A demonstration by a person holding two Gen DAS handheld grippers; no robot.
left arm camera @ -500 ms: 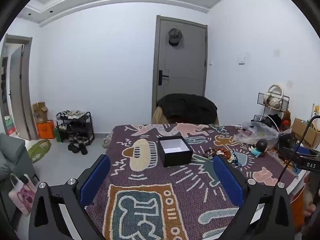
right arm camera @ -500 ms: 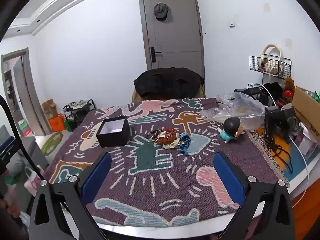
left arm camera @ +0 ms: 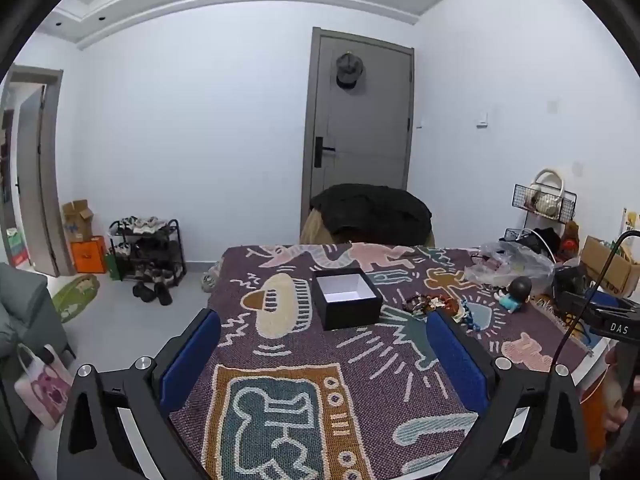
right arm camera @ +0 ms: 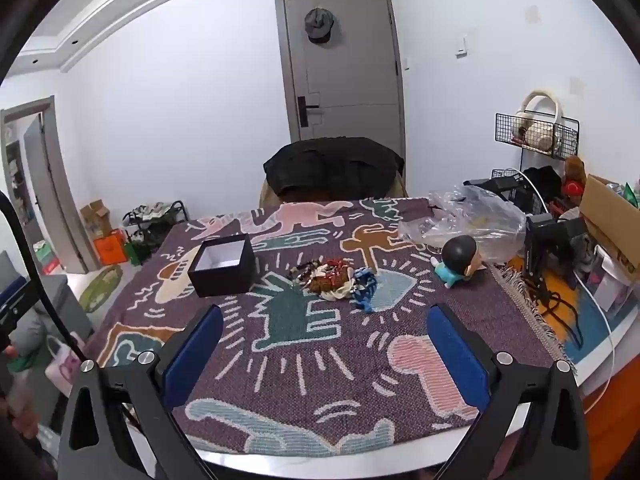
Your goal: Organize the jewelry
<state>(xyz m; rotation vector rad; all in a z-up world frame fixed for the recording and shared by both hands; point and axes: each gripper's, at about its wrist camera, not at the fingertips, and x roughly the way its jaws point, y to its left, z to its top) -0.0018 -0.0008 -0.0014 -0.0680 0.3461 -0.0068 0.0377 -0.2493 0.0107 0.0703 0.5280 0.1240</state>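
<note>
An open black box (left arm camera: 346, 298) with a white inside stands on the patterned blanket; it also shows in the right wrist view (right arm camera: 223, 265). A pile of jewelry (right arm camera: 334, 278), with red, white and blue pieces, lies to the right of the box; in the left wrist view the pile (left arm camera: 434, 304) is partly hidden behind the right finger. My left gripper (left arm camera: 324, 360) is open and empty, held above the near part of the table. My right gripper (right arm camera: 324, 350) is open and empty, held near the table's front edge, well short of the pile.
A toy figure with a dark head (right arm camera: 460, 260) lies right of the jewelry, beside a clear plastic bag (right arm camera: 468, 216). Black gear and cables (right arm camera: 552, 256) sit at the table's right edge. A chair with a black jacket (right arm camera: 332, 168) stands behind the table.
Both views have shifted only slightly; the box and the jewelry pile lie where they were. Both grippers stay open.
</note>
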